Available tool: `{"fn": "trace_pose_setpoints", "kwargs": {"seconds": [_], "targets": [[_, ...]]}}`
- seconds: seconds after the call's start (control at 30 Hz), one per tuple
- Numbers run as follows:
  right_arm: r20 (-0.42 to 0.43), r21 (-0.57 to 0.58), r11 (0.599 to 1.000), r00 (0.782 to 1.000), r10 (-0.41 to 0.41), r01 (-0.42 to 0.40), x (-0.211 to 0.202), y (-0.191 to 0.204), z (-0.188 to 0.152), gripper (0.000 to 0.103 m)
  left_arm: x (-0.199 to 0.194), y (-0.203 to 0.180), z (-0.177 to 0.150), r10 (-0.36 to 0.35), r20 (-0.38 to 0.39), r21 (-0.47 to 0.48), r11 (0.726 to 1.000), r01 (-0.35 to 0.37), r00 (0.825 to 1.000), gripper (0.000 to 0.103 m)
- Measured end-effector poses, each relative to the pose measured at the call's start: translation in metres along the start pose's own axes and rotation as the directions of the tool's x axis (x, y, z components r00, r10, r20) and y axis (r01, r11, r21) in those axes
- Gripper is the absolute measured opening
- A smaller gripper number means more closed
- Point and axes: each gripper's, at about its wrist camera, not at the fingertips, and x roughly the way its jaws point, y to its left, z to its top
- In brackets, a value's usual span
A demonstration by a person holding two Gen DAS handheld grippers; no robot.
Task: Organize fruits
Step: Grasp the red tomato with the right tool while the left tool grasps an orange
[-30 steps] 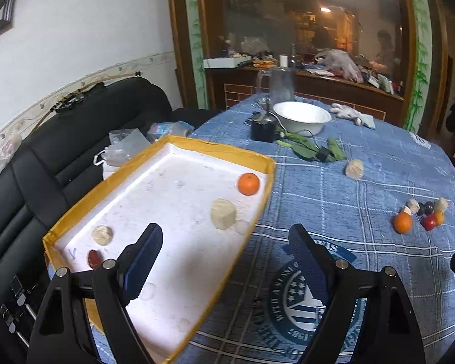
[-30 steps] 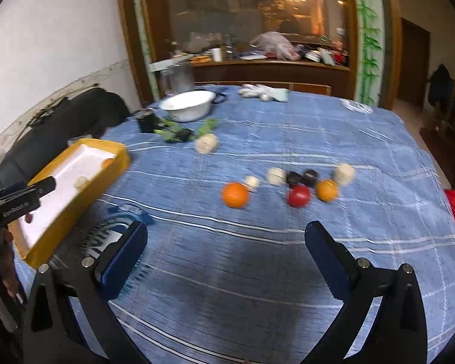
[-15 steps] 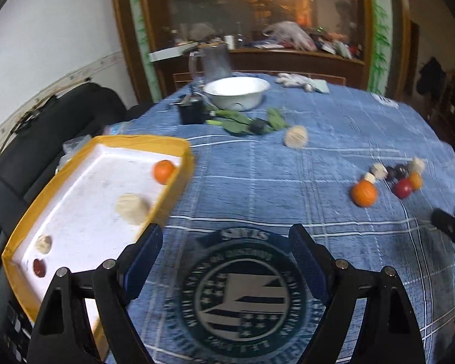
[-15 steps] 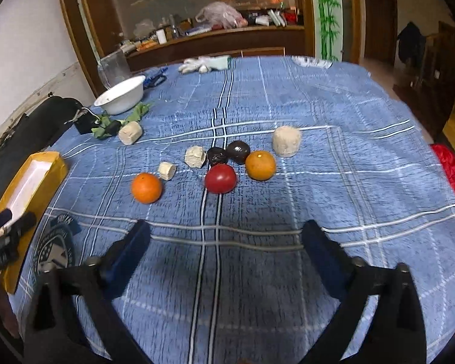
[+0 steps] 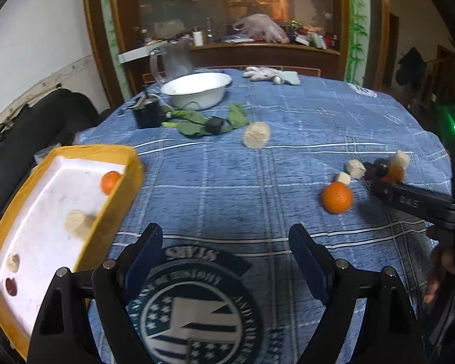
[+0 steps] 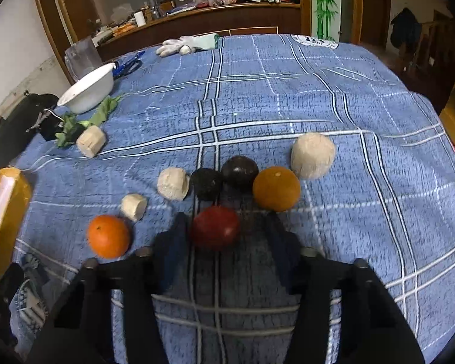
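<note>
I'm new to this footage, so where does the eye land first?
On the red fruit framed between the right gripper's open fingers, amid a cluster of oranges, dark fruits and pale chunks on the blue plaid cloth. Next, the yellow tray at the table's left edge.

Dim indoor light was cast, fisheye bending and dark vignetting were seen at the edges, and the right gripper (image 6: 224,236) was motion-blurred.

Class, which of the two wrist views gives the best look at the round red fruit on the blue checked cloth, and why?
The right wrist view: the round red fruit sits close and whole between the right gripper's open jaws. In the left wrist view it lies far off to the right, mostly hidden behind that gripper, showing only a red sliver.
</note>
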Motion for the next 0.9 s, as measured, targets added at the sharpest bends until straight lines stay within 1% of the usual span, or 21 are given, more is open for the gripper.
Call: {"fn": "trace_pose_setpoints", "kwargs": {"seconds": [0.03, 0.17, 0.33, 0.47, 0.53, 0.6, 0.63, 0.67, 0.7, 0.73, 0.77, 0.9], "targets": [[-0.001, 0.009, 1.0, 1.0, 0.012, -0.012, 0.0, -0.002, 0.001, 0.034, 0.002, -0.004, 0.001, -0.005, 0.001, 0.004, 1.0, 0.005, 1.0, 0.085], [0.008, 0.02, 0.999, 0.999, 0.034, -0.034, -0.006, -0.009, -0.003, 0.034, 0.01, -0.021, 0.007, -0.039, -0.001, 0.023, 0.999, 0.039, 0.999, 0.085], [0.066, 0.043, 0.997, 0.996, 0.062, -0.065, -0.031, -0.025, -0.014, 0.034, 0.029, -0.054, 0.019, -0.107, -0.012, 0.039, 0.993, 0.107, 0.994, 0.085], [0.101, 0.069, 0.993, 0.991, 0.09, -0.097, -0.041, -0.036, -0.016, 0.034, 0.048, -0.08, 0.023, -0.117, -0.041, 0.068, 0.99, 0.12, 0.992, 0.084], [0.119, 0.083, 0.99, 0.987, 0.107, -0.117, -0.046, -0.041, -0.014, 0.034, 0.054, -0.086, 0.024, -0.105, -0.041, 0.069, 0.992, 0.107, 0.994, 0.084], [0.131, 0.089, 0.987, 0.984, 0.12, -0.132, -0.048, -0.042, -0.013, 0.034, 0.061, -0.089, 0.025, -0.107, -0.063, 0.071, 0.991, 0.111, 0.992, 0.072], [0.138, 0.088, 0.987, 0.983, 0.124, -0.137, -0.049, -0.042, -0.013, 0.034, 0.066, -0.09, 0.025, -0.129, -0.084, 0.068, 0.989, 0.134, 0.988, 0.053], [0.14, 0.091, 0.986, 0.982, 0.129, -0.142, -0.049, -0.042, -0.012, 0.034, 0.07, -0.091, 0.025, -0.147, -0.101, 0.063, 0.986, 0.154, 0.984, 0.037], [0.142, 0.094, 0.984, 0.98, 0.137, -0.152, -0.05, -0.042, -0.012, 0.034, 0.072, -0.092, 0.024, -0.153, -0.113, 0.061, 0.985, 0.161, 0.982, 0.036], [0.144, 0.093, 0.983, 0.979, 0.143, -0.157, -0.05, -0.043, -0.012, 0.034, 0.071, -0.092, 0.024, -0.138, -0.103, 0.065, 0.987, 0.145, 0.985, 0.034], [0.145, 0.092, 0.983, 0.979, 0.146, -0.16, -0.051, -0.043, -0.012, 0.034, 0.071, -0.092, 0.023, -0.139, -0.102, 0.065, 0.987, 0.146, 0.985, 0.034], [0.141, 0.087, 0.981, 0.977, 0.158, -0.172, -0.049, -0.042, -0.012, 0.034, 0.068, -0.085, 0.022, -0.163, -0.118, 0.045, 0.985, 0.169, 0.98, 0.034]]}}
